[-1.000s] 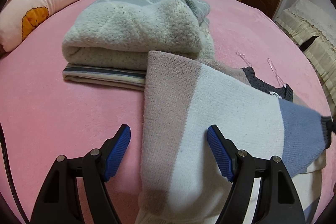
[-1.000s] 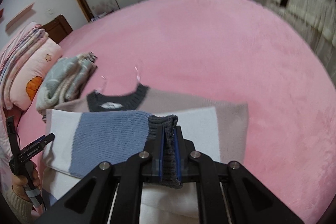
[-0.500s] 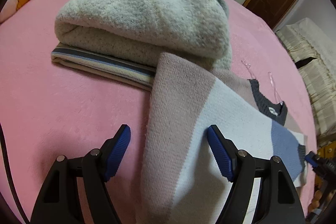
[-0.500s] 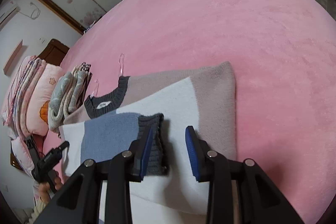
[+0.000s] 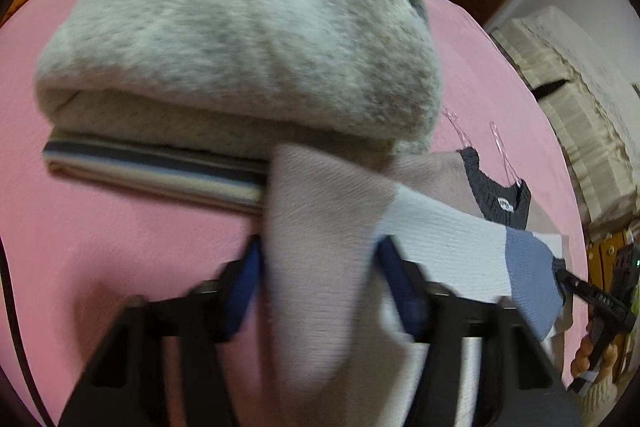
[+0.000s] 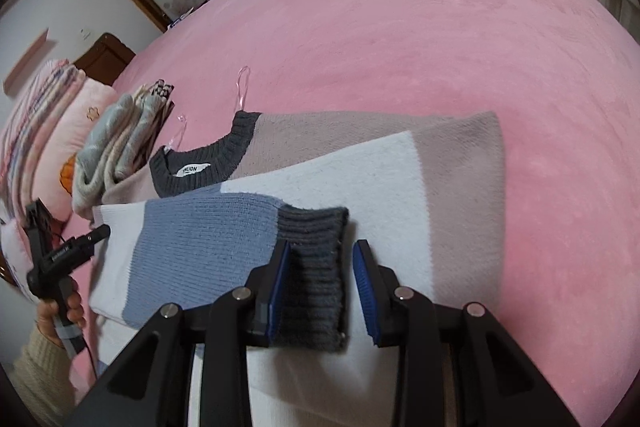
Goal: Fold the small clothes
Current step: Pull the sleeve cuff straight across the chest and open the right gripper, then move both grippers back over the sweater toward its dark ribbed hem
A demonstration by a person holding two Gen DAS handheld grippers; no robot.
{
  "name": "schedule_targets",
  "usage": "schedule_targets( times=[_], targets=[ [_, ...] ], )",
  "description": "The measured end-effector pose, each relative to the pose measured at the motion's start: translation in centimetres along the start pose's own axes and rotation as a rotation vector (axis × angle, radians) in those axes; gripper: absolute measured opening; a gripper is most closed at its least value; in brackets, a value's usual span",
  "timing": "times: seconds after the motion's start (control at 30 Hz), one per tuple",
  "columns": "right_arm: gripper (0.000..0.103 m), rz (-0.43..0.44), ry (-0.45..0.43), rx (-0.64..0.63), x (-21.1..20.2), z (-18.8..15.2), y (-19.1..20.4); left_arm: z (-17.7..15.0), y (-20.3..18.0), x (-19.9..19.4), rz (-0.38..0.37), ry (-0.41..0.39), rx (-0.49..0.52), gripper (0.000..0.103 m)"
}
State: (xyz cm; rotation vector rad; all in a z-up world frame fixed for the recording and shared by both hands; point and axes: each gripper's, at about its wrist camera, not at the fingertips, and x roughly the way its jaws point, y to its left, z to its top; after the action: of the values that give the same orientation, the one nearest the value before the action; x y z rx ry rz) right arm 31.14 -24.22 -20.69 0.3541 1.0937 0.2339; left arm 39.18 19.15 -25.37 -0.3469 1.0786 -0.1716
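Knitwear fills both wrist views: a colour-block sweater lies flat on the pink bedspread, its dark collar toward the far side and its body running crosswise.

At the left, the left gripper straddles the sweater's mauve shoulder edge, where the sleeve folds inward. Its jaws have just been closing and now stand narrowly apart, with the knit bunched between the blue pads; the blur hides whether they truly press the cloth. Just beyond sits a stack of folded clothes, touching the sweater's corner.

Across the chest, a folded sleeve lies lengthwise along the sweater's width, blue section first, then its dark ribbed cuff pointing toward the right gripper.

That gripper's jaws stand partly apart. The cuff lies between them, against the left pad, clear of the right pad, so it is not gripped. A person's hand holds the left gripper's handle at the far left of the right-wrist view.
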Motion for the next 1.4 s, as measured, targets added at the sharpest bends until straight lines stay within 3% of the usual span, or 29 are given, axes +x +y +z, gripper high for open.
schedule_targets(
  times=[0.13, 0.2, 0.33, 0.47, 0.53, 0.7, 0.83, 0.97, 1.1, 1.2, 1.4],
  targets=[
    [0.030, -0.075, -0.014, -0.105, 0.5, -0.1, 2.0, -0.2, -2.2, -0.5, 0.090, -0.036, 0.130, 0.020],
    [0.013, -0.152, -0.043, -0.181, 0.4, -0.4, 3.2, -0.2, -2.9, -0.9, 0.118, -0.063, 0.152, 0.018],
    [0.008, -0.208, -0.130, -0.212, -0.5, -0.4, 4.3, -0.6, -2.8, -1.8, 0.124, -0.123, 0.118, 0.017],
    [0.008, -0.244, -0.137, -0.192, 0.1, -0.2, 4.0, -1.1, -1.3, -1.6, 0.109, -0.137, 0.044, 0.018],
    [0.009, -0.278, -0.116, -0.201, 1.3, -0.3, 3.9, -1.3, -0.6, -1.2, 0.103, -0.135, 0.017, 0.020],
    [0.016, -0.306, -0.115, -0.217, 0.5, -0.8, 4.1, -1.4, 1.1, -2.2, 0.088, -0.107, -0.034, 0.040],
    [0.016, -0.295, -0.150, -0.222, -2.1, -2.1, 4.6, -2.5, 1.9, -6.8, 0.161, -0.149, 0.007, 0.044],
    [0.016, -0.240, -0.178, -0.219, -4.8, -4.7, 5.1, -6.1, 1.0, -10.4, 0.200, -0.192, 0.054, 0.063],
    [0.016, -0.193, -0.167, -0.201, -6.6, -8.8, 5.6, -10.8, -0.2, -11.1, 0.222, -0.167, 0.094, 0.063],
    [0.016, -0.185, -0.147, -0.201, -7.0, -11.2, 6.0, -13.2, -1.5, -9.1, 0.249, -0.119, 0.123, 0.063],
    [0.016, -0.185, -0.104, -0.224, -7.1, -13.6, 6.6, -13.3, -1.8, -6.6, 0.296, -0.129, 0.058, 0.063]
  ],
)
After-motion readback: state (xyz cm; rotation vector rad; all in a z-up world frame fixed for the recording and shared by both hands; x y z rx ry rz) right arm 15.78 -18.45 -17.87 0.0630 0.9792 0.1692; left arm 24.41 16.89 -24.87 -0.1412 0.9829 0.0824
